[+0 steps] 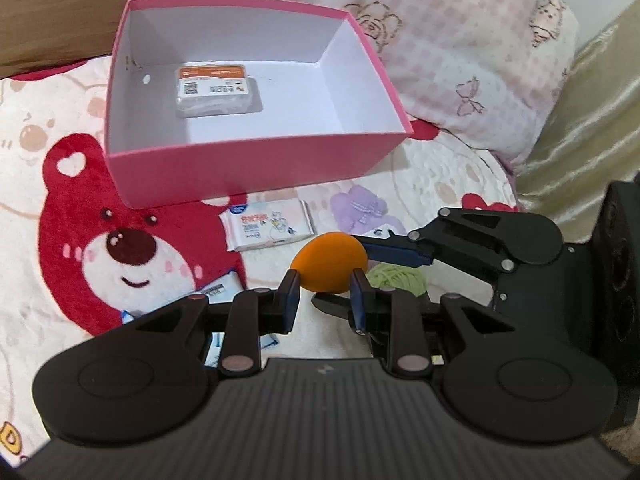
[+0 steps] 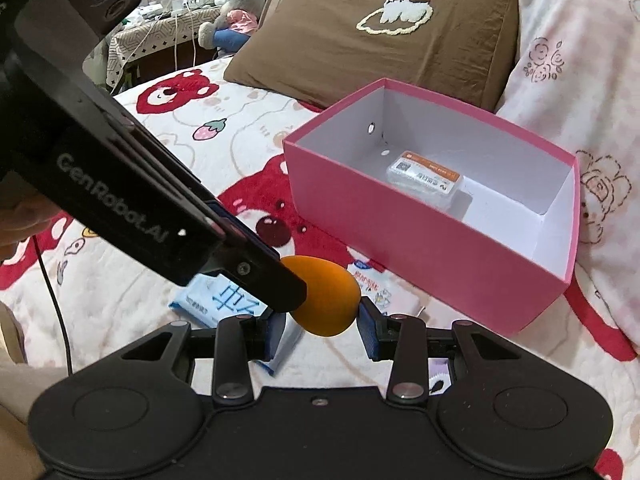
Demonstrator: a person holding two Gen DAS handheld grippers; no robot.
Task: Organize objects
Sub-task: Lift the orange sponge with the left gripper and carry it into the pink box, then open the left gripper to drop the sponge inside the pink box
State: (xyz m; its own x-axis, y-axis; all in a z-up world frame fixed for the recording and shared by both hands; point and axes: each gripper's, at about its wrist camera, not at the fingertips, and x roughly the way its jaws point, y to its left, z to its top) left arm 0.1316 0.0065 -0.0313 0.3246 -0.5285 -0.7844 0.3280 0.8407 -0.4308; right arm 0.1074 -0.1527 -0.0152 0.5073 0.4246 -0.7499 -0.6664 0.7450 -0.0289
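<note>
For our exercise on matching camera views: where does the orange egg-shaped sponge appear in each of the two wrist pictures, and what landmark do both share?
Left wrist view: the orange egg-shaped sponge sits low, just right of centre, below the pink box.
Right wrist view: the sponge sits low, at centre, left of and below the box.
Shared landmark: the open pink box with one small labelled pack inside.

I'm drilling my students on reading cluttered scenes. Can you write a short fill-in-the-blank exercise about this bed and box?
1. The box on the bed is ____ outside and white inside.
2. Inside it lies one clear plastic case with an ____ label.
3. Both the left gripper and the right gripper grip an orange ____-shaped sponge.
4. The green ball of yarn lies ____ the box.

Missing words: pink; orange; egg; outside
</note>
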